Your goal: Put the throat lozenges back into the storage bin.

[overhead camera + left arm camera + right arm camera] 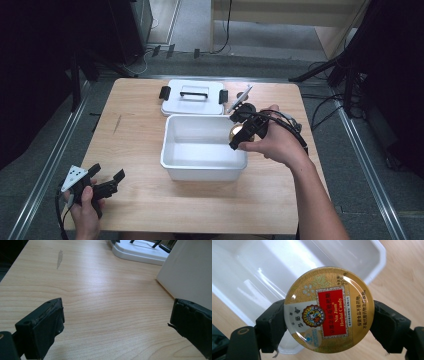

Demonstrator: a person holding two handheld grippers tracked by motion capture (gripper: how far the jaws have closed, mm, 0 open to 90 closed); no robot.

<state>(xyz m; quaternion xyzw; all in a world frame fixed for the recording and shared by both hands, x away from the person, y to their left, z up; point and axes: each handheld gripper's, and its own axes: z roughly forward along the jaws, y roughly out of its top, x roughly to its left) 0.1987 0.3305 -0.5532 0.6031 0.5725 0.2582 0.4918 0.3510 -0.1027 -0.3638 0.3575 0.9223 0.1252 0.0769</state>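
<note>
Clamped on both sides of a round gold candy tin [329, 310] by the right gripper [242, 131], held above the white bin's [200, 167] right rim; spread wide over bare table [100, 302] on the left gripper [102, 182]

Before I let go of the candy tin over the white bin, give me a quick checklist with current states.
1. Right claw shut on the candy tin, jaws on opposite edges: ok.
2. Tin above the white bin, at its right rim: ok, but close to the edge.
3. Bin interior free of other things: ok.
4. Lid off, lying behind the bin: ok.
5. Left claw open, away from the bin: ok.
6. Tin closed tight: cannot tell.
</note>
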